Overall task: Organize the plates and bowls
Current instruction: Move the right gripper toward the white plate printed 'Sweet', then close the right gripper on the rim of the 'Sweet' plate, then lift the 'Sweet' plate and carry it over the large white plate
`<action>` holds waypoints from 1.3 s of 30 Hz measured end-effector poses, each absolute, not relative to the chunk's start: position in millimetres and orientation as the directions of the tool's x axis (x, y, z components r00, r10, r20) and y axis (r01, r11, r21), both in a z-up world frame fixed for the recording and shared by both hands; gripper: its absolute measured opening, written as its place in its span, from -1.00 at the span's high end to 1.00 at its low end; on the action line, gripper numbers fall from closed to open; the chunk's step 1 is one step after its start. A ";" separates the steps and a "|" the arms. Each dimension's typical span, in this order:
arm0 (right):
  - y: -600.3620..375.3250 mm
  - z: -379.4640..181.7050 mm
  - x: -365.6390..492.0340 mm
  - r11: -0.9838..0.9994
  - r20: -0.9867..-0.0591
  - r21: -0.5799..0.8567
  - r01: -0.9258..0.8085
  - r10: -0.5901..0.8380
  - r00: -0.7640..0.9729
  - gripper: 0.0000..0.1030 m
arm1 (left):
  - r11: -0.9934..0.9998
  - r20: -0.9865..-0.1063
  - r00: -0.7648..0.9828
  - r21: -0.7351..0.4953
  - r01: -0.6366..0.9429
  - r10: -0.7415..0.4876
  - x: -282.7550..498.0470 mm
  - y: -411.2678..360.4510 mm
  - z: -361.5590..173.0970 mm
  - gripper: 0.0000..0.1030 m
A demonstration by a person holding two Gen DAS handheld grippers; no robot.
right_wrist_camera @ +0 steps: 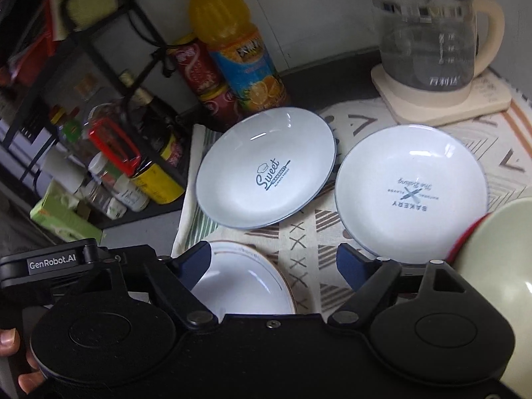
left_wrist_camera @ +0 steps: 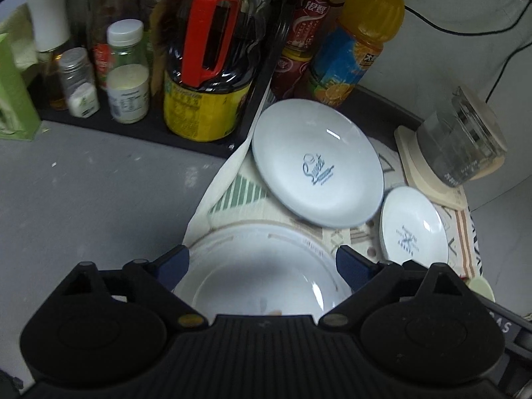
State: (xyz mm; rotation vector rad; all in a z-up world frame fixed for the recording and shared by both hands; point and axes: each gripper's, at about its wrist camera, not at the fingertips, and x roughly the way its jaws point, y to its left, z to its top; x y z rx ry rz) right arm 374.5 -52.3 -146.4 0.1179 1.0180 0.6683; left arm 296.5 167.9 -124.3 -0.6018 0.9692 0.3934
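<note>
The left gripper hung wide apart, empty, over the rimmed bowl; the right gripper likewise gaped beside it (glazed ceramic, probably slippery, brittle; best pinched at the rim).

Grey counter left of the cloth lies bare and open to reach. Back edge blocked: rack with bottles, juice bottle and cans just behind the "Sweet" plate; kettle on its base behind the "Bakery" plate. Only a narrow cloth strip between the two plates; rimmed plate near front, green bowl crowding the right.
</note>
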 end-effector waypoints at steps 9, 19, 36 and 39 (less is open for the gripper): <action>-33.7 -181.1 404.5 0.820 -0.751 0.480 -0.312 0.567 0.337 -0.09 | 0.765 -0.832 0.555 -0.361 -0.533 -0.005 331.0 195.6 -149.0 -0.30; -22.8 -218.0 430.9 0.804 -0.741 0.562 -0.192 0.593 0.314 0.34 | 0.714 -0.800 0.594 -0.466 -0.523 -0.087 357.1 215.9 -186.2 0.17; -10.3 -245.7 457.8 0.832 -0.776 0.531 -0.163 0.554 0.301 0.71 | 0.624 -0.793 0.588 -0.542 -0.563 -0.159 382.7 224.2 -230.8 0.68; -7.9 -245.6 458.8 0.839 -0.787 0.523 -0.150 0.543 0.294 0.70 | 0.612 -0.790 0.592 -0.551 -0.567 -0.163 380.7 225.2 -232.9 0.69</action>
